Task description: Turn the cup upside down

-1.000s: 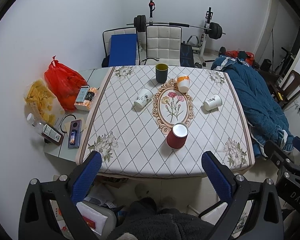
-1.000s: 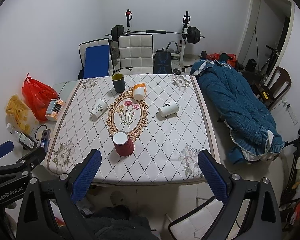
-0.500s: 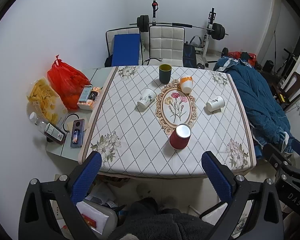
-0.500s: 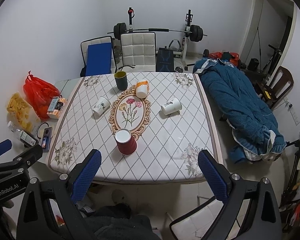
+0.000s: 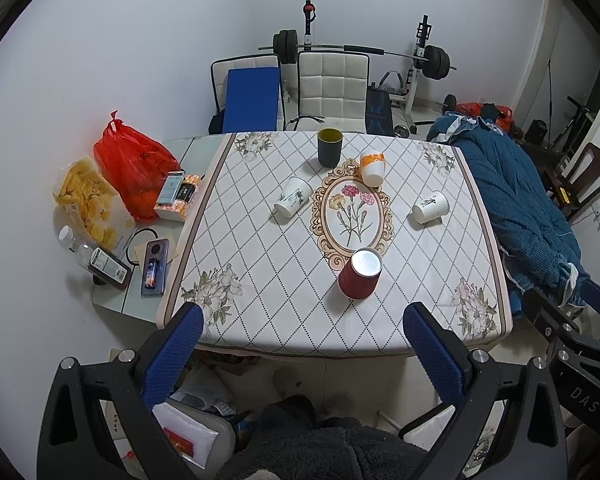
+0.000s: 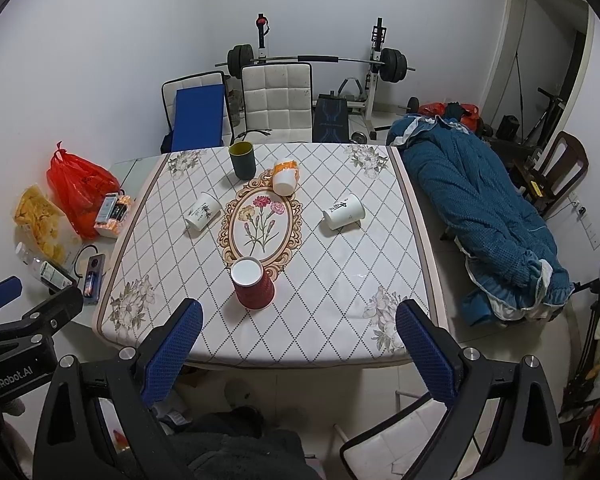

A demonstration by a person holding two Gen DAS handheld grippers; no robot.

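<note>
Red cup (image 5: 359, 274) (image 6: 253, 284): stands base-up on the tablecloth (image 5: 260, 264) (image 6: 340, 264), at the lower edge of the oval floral medallion (image 5: 352, 216) (image 6: 260, 224), just below frame centre in the left wrist view and left of centre in the right wrist view. Its pale base faces the camera.

Other cups. A dark green cup (image 5: 329, 146) (image 6: 242, 160) stands upright, mouth up, above the medallion. An orange-and-white cup (image 5: 372, 168) (image 6: 285, 176) sits tilted at the medallion's upper right rim. A white cup with a plant print (image 5: 292, 201) (image 6: 202, 210) lies on its side left of the medallion; a white cup with dark lettering (image 5: 430, 207) (image 6: 344, 211) lies on its side to the right.

Left gripper (image 5: 300, 344): at the lower edge of the frame, its blue-padded fingers (image 5: 172, 354) spread wide apart and holding nothing, well short of the red cup. Right gripper (image 6: 298, 340): likewise at the lower edge, fingers (image 6: 424, 350) spread wide, nothing between them.

Surroundings. At the left of the frame, a side surface carries a red plastic bag (image 5: 130, 168) (image 6: 80, 192), a bag of yellow chips (image 5: 88, 204) (image 6: 40, 220) and a phone (image 5: 154, 261). At the upper centre stand a white quilted chair (image 5: 332, 84) (image 6: 278, 100), a blue-backed chair (image 5: 252, 100) (image 6: 198, 116) and a barbell rack (image 5: 360, 50) (image 6: 320, 60). A blue quilted garment (image 5: 516, 196) (image 6: 480, 208) lies along the right.
</note>
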